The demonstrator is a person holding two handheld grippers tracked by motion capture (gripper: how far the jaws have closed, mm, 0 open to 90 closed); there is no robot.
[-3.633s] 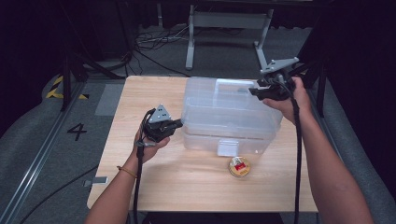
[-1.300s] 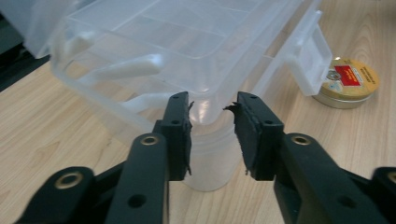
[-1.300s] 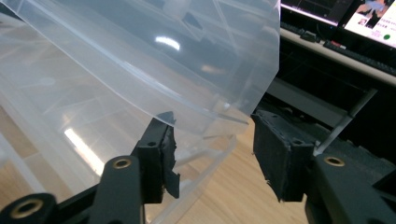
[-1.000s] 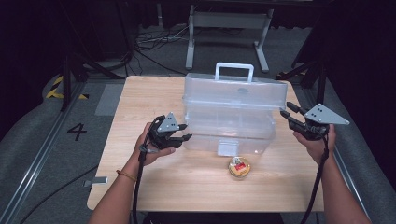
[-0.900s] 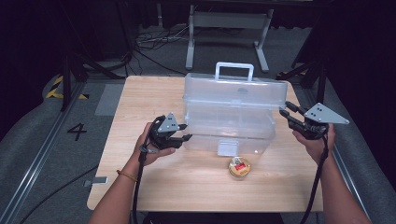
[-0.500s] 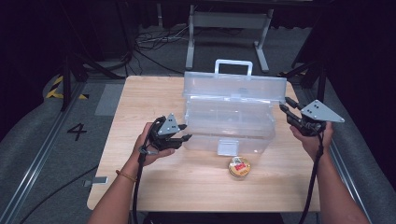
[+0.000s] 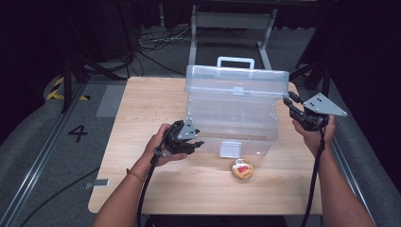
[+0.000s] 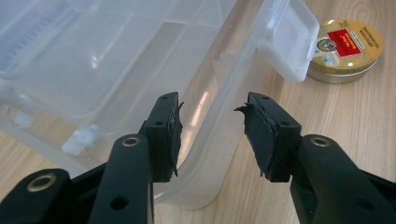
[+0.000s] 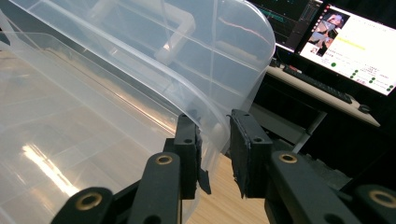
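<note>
Lid (image 7: 236, 80) half-raised on clear box (image 7: 231, 123): right gripper (image 9: 212, 140) closing around lid edge, left gripper (image 8: 212, 135) apart astride box wall; full opening remains.

Overhead, two close-ups (shared box (image 7: 234, 111))

Left gripper (image 7: 196, 142) held low in left hand (image 7: 163, 146), forearm angling in from below, fingers (image 8: 163, 130) set apart. Right gripper (image 7: 289, 103) raised in right hand (image 7: 314, 135), fingers (image 9: 189, 149) just been closing, gap narrow.
</note>
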